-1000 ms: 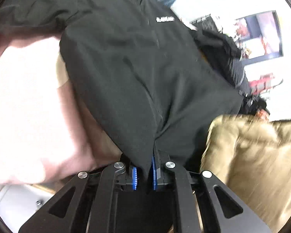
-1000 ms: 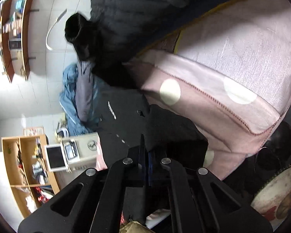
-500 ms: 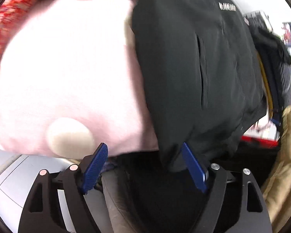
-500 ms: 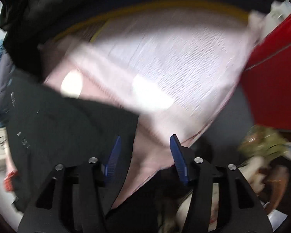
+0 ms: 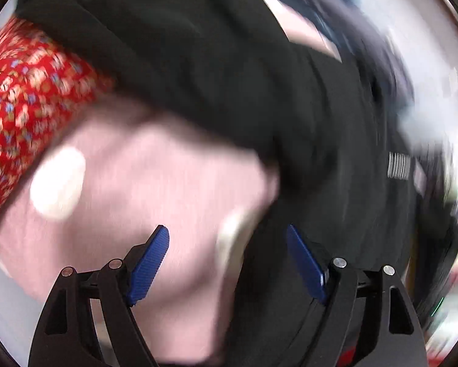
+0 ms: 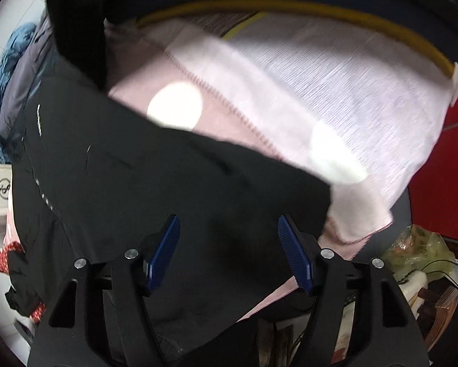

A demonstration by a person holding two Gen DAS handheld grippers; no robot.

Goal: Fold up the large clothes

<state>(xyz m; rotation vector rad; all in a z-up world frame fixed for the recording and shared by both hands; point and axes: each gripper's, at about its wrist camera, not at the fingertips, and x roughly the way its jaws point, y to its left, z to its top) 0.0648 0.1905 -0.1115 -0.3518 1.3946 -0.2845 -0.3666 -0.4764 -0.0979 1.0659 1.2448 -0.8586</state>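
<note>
A black jacket (image 6: 167,177) with small white lettering lies spread over a pink cloth with pale dots (image 6: 335,98). My right gripper (image 6: 227,232) points down over the jacket's lower part, its jaws opening, and the blue pads stand apart above the fabric without pressing it. In the blurred left wrist view the same black jacket (image 5: 229,61) fills the top and right. My left gripper (image 5: 227,244) hangs open over the edge where jacket meets pink cloth (image 5: 137,177), with nothing gripped.
A red flowered fabric (image 5: 24,91) lies at the left in the left wrist view. Blue and grey clothes (image 6: 12,70) are heaped at the far left, a red panel (image 6: 442,168) stands at the right, and a yellow-trimmed dark edge (image 6: 290,3) runs along the top.
Both grippers were shut on the black jacket's edge and have let it go, their jaws now wide. Both have swung over the pink cloth, and the jacket lies flat.
</note>
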